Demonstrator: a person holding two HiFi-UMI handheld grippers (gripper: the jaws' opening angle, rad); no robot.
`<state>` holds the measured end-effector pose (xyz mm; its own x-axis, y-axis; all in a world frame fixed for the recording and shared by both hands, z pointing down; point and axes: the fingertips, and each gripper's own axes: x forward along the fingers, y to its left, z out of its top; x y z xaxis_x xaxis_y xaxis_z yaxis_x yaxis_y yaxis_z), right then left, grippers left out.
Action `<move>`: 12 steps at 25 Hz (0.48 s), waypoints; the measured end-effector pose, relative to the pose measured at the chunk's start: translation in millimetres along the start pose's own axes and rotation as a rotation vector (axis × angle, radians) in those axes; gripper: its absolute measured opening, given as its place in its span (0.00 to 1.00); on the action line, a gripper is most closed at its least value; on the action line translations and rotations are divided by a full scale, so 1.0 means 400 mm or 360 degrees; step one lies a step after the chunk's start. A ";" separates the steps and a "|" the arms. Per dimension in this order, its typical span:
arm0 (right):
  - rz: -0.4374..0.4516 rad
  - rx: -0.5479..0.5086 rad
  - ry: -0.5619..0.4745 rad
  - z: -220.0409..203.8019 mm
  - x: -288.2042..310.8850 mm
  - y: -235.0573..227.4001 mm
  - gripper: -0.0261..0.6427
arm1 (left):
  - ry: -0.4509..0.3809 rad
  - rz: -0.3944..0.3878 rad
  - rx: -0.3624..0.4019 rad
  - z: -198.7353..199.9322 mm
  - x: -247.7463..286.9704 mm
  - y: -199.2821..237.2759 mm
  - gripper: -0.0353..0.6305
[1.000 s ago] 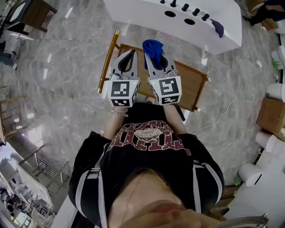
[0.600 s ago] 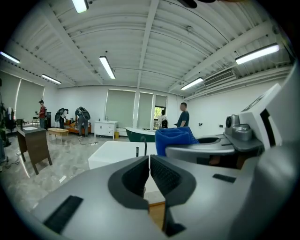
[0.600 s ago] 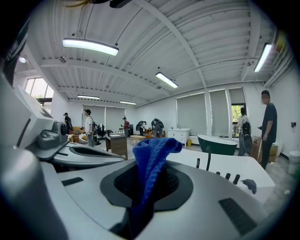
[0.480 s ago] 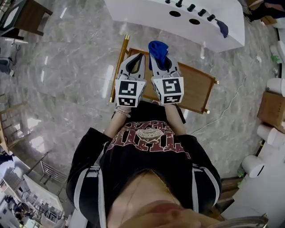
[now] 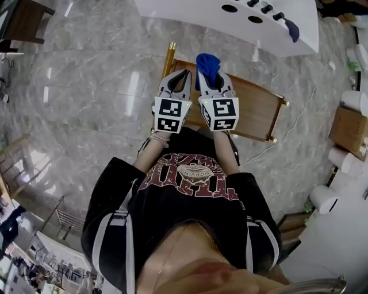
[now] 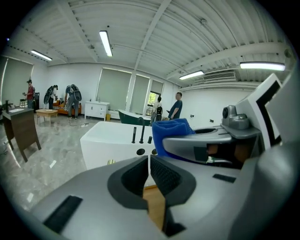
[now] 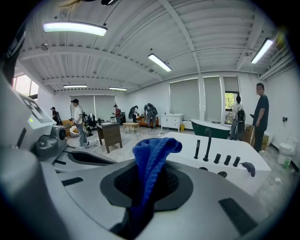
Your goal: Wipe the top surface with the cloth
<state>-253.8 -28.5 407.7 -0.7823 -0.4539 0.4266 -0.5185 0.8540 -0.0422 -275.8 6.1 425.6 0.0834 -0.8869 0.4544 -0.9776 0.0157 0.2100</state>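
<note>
In the head view a wooden table top with a brass rail lies just beyond the person. Both grippers hover side by side over its near left part. My right gripper is shut on a blue cloth that sticks out past its tips. The right gripper view shows the cloth bunched upright between the jaws. My left gripper is shut with nothing in it; in the left gripper view its pads nearly meet, with the wood showing below and the cloth just to the right.
A white bathtub with black taps stands beyond the table, a dark rag on its rim. Boxes and paper rolls sit at the right. Grey marble floor surrounds the table. A dark wooden desk and several people stand far back.
The head view has shifted, so table and grippers sit a little further right in it. Both grippers stay side by side over the table, the right one still shut on the cloth.
</note>
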 end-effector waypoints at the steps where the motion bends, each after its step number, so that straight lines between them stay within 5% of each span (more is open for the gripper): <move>1: 0.0012 -0.0006 0.0024 -0.013 0.010 -0.002 0.12 | 0.0026 0.0009 -0.0014 -0.016 0.007 0.005 0.13; 12: 0.0319 -0.0051 0.0242 -0.154 0.110 -0.020 0.12 | 0.0224 0.0239 -0.0180 -0.179 0.090 0.006 0.13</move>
<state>-262.6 -39.7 482.6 -0.8060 -0.2335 0.5439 -0.3453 0.9318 -0.1117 -261.4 7.4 504.6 -0.0277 -0.7978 0.6022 -0.9539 0.2013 0.2228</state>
